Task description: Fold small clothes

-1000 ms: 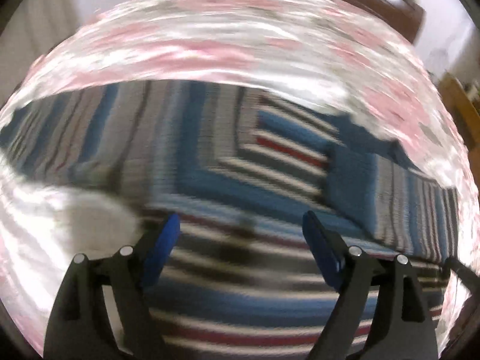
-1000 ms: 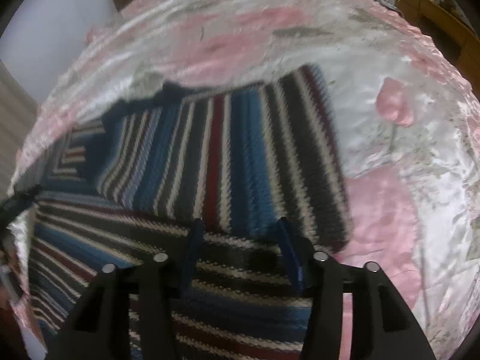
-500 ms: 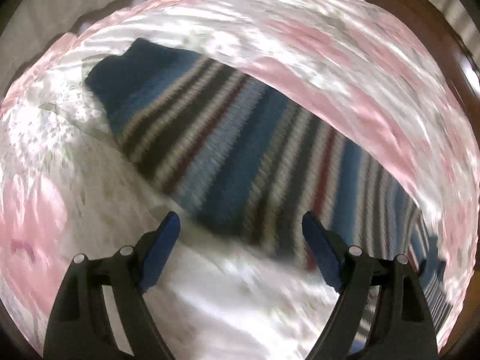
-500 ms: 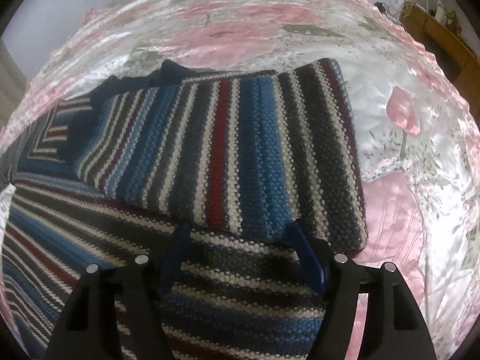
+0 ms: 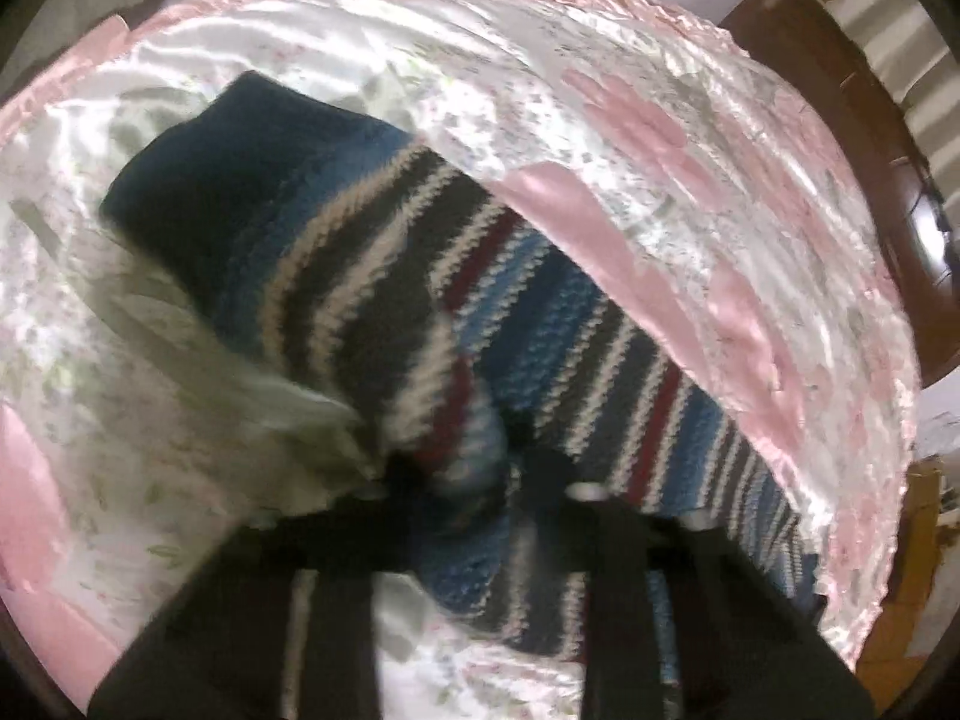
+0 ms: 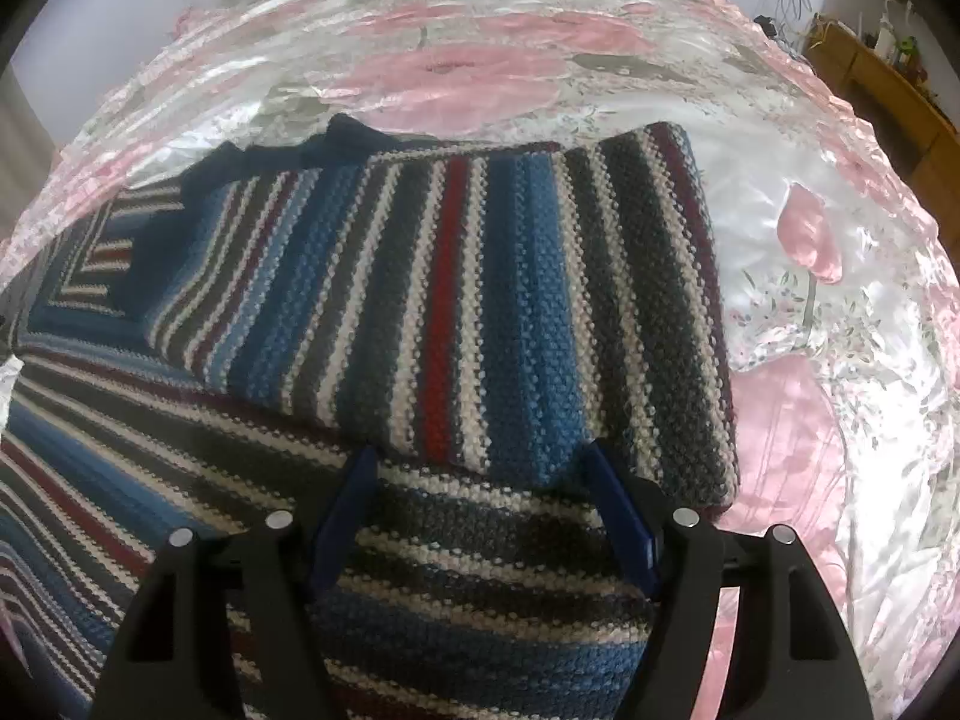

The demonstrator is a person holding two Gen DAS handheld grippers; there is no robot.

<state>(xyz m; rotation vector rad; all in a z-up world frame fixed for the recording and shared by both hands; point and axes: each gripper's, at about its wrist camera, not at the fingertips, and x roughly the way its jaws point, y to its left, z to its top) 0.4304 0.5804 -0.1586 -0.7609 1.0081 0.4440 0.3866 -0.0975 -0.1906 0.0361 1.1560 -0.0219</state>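
Presently: one striped knit sweater, part-folded, on satin bedspread

Item 1, nearest. Left gripper [image 5: 465,468]: blurred, but the jaws stand narrow with a bunched fold of knit between them; judged to be gripping the sleeve [image 5: 360,276] partway along its length. Beyond the grip, the sleeve runs far-left to a plain navy cuff [image 5: 198,180].

Item 2, nearest, other view. Right gripper [image 6: 480,516]: blue pads wide apart, holding nothing, poised just above the sweater [image 6: 420,570] body near its right edge.

Item 3, middle. Folded panel [image 6: 480,312]: a sleeve or side laid across the body, stripes running near to far, its near hem just beyond the right gripper's fingertips.

Item 4, far and all round. Bedspread [image 6: 468,60]: pink and white floral satin, glossy, wrinkled.

Handling notes, by judgement. Chunky knit: soft, limp, moderately heavy for its size, stretches if pulled. Grips well between pads; unlikely to slip from them. Satin beneath looks slick, so the whole garment may slide when dragged. Best holds: cuff, hem edges, corners of folded panel, taking both layers.
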